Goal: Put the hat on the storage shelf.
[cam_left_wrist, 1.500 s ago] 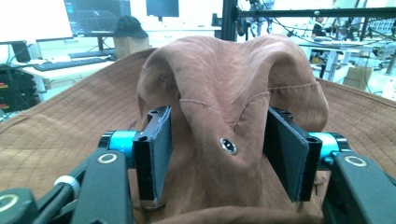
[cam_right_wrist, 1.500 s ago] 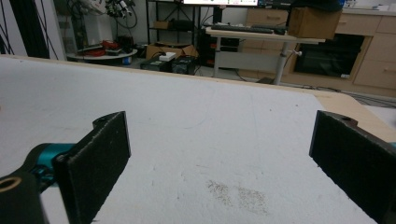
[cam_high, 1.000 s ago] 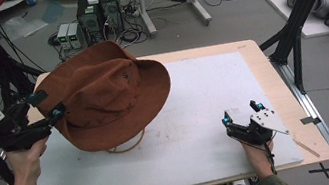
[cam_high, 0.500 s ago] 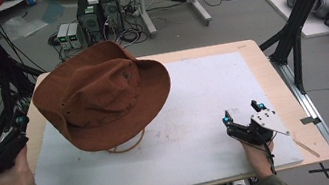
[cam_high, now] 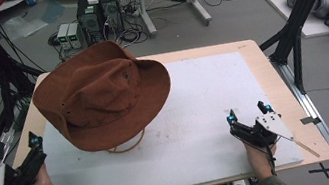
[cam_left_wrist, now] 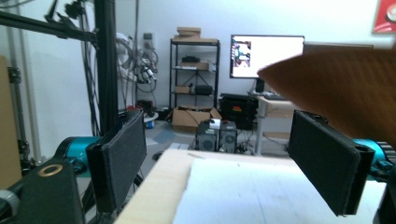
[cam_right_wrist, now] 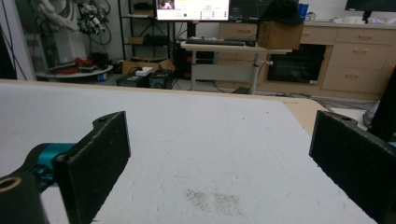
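Since the left hand-held gripper has let go of the brim and pulled back off the worktop's left edge, the brown wide-brimmed hat sits free on the left half of the white mat, chin cord poking out at the front. Both sets of jaws gape wide, nothing held. Right hand-held gripper hasn't moved, parked near the front right (well apart from the hat). Likely placement done or a regrip coming. Nothing blocks the hat; floor clutter sits beyond the worktop.
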Action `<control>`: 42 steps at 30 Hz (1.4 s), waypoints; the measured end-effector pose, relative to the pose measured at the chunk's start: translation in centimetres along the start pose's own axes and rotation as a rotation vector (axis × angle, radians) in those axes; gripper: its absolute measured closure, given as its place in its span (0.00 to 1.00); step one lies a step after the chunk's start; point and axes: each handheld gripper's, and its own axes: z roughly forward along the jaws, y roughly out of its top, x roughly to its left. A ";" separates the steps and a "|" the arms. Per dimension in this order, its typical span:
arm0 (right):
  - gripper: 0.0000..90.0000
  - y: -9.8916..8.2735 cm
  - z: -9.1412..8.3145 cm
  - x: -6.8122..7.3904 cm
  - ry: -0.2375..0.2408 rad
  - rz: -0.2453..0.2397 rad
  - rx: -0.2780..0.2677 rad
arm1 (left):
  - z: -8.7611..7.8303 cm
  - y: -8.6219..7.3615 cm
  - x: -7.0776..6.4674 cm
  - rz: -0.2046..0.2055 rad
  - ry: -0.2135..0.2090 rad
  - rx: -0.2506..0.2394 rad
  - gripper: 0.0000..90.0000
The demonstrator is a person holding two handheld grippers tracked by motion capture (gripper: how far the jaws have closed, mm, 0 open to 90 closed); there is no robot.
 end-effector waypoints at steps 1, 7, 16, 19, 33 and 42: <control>0.05 0.0 -0.2 -0.1 -0.022 0.017 -0.005 | -0.1 -0.4 -0.3 0.015 0.004 0.003 0.22; 0.05 -0.2 -0.7 -0.2 -0.092 0.045 -0.031 | 0.0 -2.5 -1.2 0.022 -0.019 0.047 0.22; 0.05 -0.8 -1.2 0.1 -0.128 0.058 -0.032 | 0.6 -5.4 -1.7 0.035 -0.041 0.103 0.22; 0.05 -0.8 -1.4 0.1 -0.120 0.060 -0.036 | 0.7 -5.7 -1.6 0.018 -0.054 0.114 0.22; 0.05 -0.7 -1.5 -0.5 -0.157 0.040 -0.036 | 0.5 -5.7 -1.3 0.021 -0.070 0.111 0.22; 0.05 -0.8 -1.3 -0.3 -0.145 0.031 -0.024 | 0.8 -6.0 -1.5 0.014 -0.105 0.135 0.23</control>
